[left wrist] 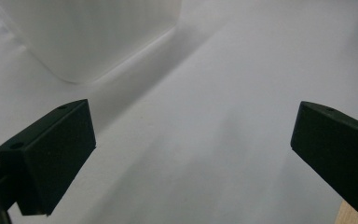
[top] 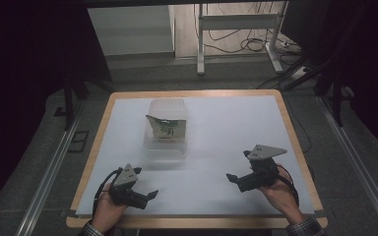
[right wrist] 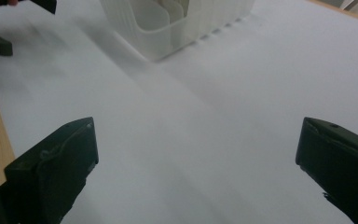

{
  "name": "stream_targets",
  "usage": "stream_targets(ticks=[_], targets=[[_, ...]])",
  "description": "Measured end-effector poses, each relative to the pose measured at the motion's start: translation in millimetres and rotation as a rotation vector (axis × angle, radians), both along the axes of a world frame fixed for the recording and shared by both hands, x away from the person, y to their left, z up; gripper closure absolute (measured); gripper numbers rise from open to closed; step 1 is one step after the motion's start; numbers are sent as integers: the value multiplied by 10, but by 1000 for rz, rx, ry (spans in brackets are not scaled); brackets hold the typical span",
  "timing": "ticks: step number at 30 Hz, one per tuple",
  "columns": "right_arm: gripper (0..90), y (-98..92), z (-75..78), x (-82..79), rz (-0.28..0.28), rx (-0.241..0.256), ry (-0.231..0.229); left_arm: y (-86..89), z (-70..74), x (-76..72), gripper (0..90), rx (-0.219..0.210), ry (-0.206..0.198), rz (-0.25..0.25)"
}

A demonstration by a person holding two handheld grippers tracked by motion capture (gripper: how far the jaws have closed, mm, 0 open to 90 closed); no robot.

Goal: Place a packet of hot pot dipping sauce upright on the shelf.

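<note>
The fingers [left wrist: 56, 154] of the left gripper [top: 137, 195] are spread wide with nothing between them but bare white surface, and the fingers [right wrist: 51, 172] of the right gripper [top: 240, 178] are spread just as wide, likewise holding nothing. There are two grippers, one in each hand: the left hand [top: 107, 210] sits at the near left of the counter [top: 236, 123], the right hand [top: 280, 192] at the near right, and both grippers hang just above the white sheet that covers the wooden top. There is one clear plastic container [top: 166, 127], standing around the middle of the counter, a little left of centre and toward the far side. One packet [top: 165, 127] with a green and pale label stands inside it, leaning against a wall. The container lies beyond both sets of fingers and apart from them: it is farther from the person than the left gripper and somewhat to its right, and farther away and well to the left of the right gripper. In the left gripper view a rounded corner of the container [left wrist: 88, 37] shows at the upper left, beyond the fingers and not between them. In the right gripper view the container [right wrist: 177, 23] stands at the top, well beyond the fingers, with ribbed walls, and the left gripper's black parts [right wrist: 0, 44] show at the top left corner.
</note>
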State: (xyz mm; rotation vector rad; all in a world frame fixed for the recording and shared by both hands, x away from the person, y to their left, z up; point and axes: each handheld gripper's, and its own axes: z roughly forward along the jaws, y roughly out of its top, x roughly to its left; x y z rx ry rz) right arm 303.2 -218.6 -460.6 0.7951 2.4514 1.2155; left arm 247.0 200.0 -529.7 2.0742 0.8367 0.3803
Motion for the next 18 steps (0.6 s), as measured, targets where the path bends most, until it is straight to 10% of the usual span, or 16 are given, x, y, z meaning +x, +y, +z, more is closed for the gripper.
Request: stream_targets(ticks=[18], targets=[[0,-89,-302,-84,-3,-83,84,-5,-3,-1,0,4,2,-3]])
